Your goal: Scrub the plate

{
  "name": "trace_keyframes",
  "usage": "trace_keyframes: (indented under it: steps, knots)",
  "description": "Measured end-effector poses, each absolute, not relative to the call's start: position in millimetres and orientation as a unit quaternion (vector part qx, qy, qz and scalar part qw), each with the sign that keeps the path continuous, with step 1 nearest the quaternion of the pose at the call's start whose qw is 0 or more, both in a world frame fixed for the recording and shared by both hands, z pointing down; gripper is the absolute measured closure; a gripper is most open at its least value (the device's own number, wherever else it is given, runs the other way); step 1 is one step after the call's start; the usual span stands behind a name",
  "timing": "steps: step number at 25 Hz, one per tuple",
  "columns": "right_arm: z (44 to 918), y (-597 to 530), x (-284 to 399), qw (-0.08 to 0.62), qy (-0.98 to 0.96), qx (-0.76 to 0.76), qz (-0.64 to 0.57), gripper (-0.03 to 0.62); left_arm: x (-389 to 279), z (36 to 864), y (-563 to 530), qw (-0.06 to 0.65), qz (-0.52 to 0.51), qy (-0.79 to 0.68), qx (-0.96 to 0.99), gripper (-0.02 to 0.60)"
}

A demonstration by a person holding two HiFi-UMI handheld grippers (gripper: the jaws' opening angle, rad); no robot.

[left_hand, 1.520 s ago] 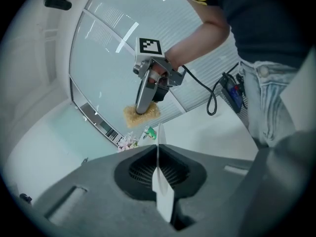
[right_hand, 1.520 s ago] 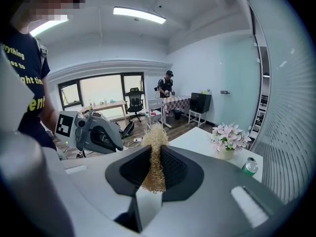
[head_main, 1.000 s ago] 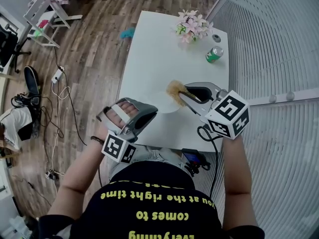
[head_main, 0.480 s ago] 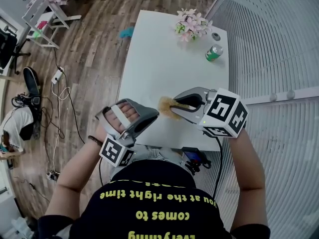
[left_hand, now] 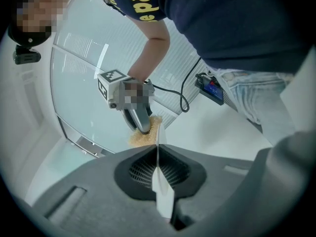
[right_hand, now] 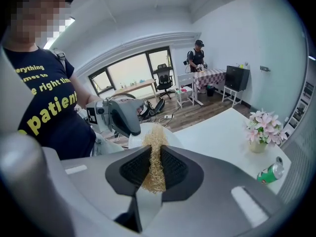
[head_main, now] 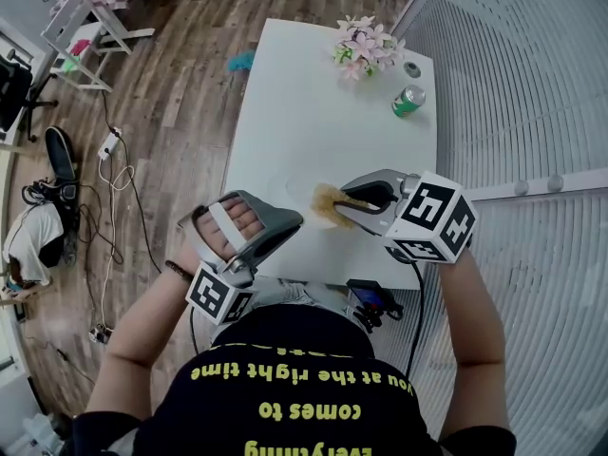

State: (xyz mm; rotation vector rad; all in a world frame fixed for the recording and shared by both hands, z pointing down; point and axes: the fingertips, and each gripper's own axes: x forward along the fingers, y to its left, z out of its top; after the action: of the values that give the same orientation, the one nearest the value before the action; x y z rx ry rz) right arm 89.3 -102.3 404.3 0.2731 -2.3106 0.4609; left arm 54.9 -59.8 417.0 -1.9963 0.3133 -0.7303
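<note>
The white plate [left_hand: 160, 191] is seen edge-on in the left gripper view, pinched at its rim by my left gripper [left_hand: 158, 149], which is shut on it. In the head view that left gripper [head_main: 288, 219] is at the table's near edge, and the plate [head_main: 302, 200] barely shows against the white table. My right gripper [head_main: 348, 202] is shut on a golden wiry scrubber [head_main: 329, 202] that rests against the plate's face. The right gripper view shows the scrubber [right_hand: 155, 162] squeezed between the jaws of the right gripper [right_hand: 154, 149], with the plate [right_hand: 171, 135] just behind it.
On the white table [head_main: 313, 112], a vase of pink flowers [head_main: 361, 47], a green can [head_main: 408, 101] and a small round lid [head_main: 412, 69] stand at the far end. A cabled device [head_main: 372, 302] hangs off the near edge. Cables lie on the wood floor [head_main: 109, 174] to the left.
The right gripper has carried the scrubber nearer to me and slightly left across the plate. The left gripper has rolled a little while keeping its hold.
</note>
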Motion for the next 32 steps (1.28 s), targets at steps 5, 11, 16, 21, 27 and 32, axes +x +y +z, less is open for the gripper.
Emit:
trace_keyframes:
  steps: [5, 11, 16, 21, 27, 32]
  knots:
    - [416.3, -118.5, 114.9, 0.366, -0.895, 0.143, 0.21, 0.534, 56.1, 408.8, -58.1, 0.483, -0.293, 0.13, -0.815, 0.569]
    - [429.2, -130.3, 142.1, 0.39, -0.878, 0.163, 0.226, 0.533, 62.1, 399.5, -47.7, 0.491, -0.28, 0.126, -0.815, 0.569]
    - [409.6, -117.7, 122.9, 0.383, -0.889, 0.128, 0.215, 0.533, 66.0, 397.5, -44.7, 0.5, -0.277, 0.122, -0.811, 0.569]
    - [386.2, -99.2, 88.4, 0.387, -0.901, 0.078, 0.177, 0.533, 70.8, 395.7, -39.2, 0.506, -0.274, 0.111, -0.81, 0.569]
    - [374.5, -85.3, 64.9, 0.398, -0.904, 0.039, 0.148, 0.533, 70.1, 394.3, -35.4, 0.524, -0.277, 0.106, -0.799, 0.569]
    - [392.3, -101.0, 82.3, 0.41, -0.894, 0.062, 0.17, 0.533, 70.6, 390.6, -30.7, 0.516, -0.272, 0.106, -0.805, 0.569]
